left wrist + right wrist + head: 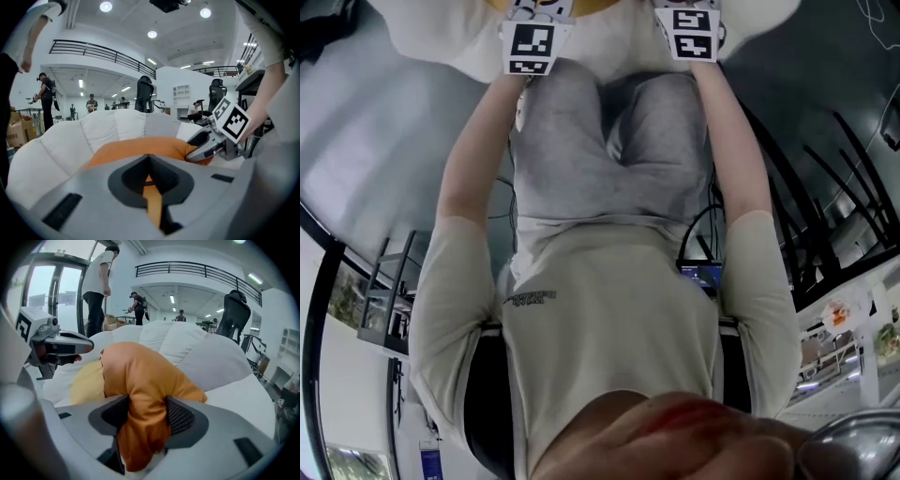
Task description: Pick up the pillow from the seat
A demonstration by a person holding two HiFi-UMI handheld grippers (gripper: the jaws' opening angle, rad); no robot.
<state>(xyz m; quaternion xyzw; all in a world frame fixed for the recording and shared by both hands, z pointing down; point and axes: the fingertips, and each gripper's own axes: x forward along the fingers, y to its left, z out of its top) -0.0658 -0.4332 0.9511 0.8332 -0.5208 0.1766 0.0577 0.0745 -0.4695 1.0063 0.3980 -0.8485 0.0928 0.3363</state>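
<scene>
The orange pillow (140,380) lies on a white padded seat (211,357). In the right gripper view a thick fold of it bulges between the jaws, and my right gripper (145,416) is shut on it. My left gripper (150,178) pinches a thin strip of the pillow (140,147) at the other side, with its jaws almost together. Each gripper shows in the other's view: the right gripper (211,143) at the pillow's right corner, the left gripper (61,345) beyond a paler yellow patch (86,383). In the head view only the marker cubes (532,42) show, at the top edge.
The seat's white backrest (117,126) rises behind the pillow. Several people stand across the hall (98,282), with cardboard boxes (16,131) and black office chairs (144,93) near them. Black chair frames (834,187) stand on the dark floor to my right.
</scene>
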